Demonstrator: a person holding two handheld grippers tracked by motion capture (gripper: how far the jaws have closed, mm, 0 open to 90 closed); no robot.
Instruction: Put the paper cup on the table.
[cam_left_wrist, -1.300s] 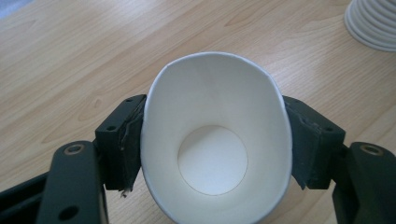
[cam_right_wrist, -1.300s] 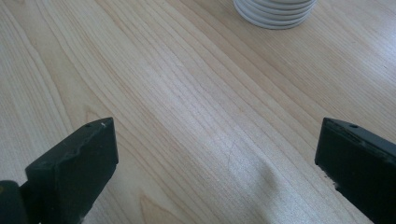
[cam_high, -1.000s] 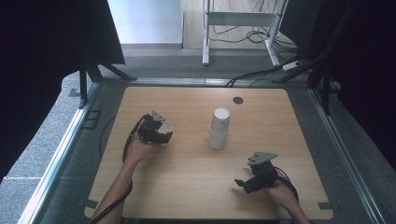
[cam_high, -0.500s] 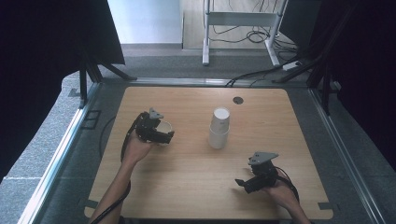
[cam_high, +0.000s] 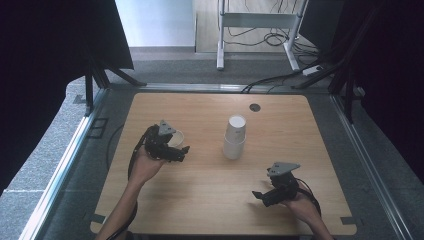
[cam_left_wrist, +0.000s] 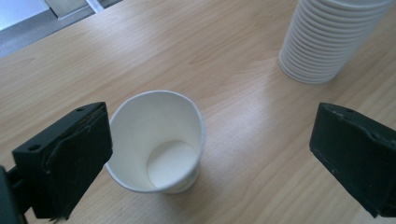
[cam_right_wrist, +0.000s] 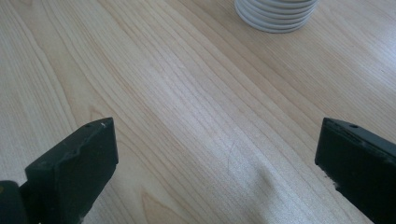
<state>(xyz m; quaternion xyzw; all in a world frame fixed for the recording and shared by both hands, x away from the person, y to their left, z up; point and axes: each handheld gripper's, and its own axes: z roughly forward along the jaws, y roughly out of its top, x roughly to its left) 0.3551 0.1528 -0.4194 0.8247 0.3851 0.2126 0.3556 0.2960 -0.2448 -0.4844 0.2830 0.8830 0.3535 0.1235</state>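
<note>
Since the earlier frame the left gripper has lifted a little and its jaws have just been opening, freeing the single white paper cup; it stands upright and empty on the wooden table, left of the stacked white paper cups; judged step: release done, next withdraw clear without tipping it; right gripper rests wide open, holding nothing.

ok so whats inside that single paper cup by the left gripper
Nothing: in the left gripper view the single cup stands upright and open, its white bottom bare. What lies under the cup is covered. The left gripper stands open around it.
</note>
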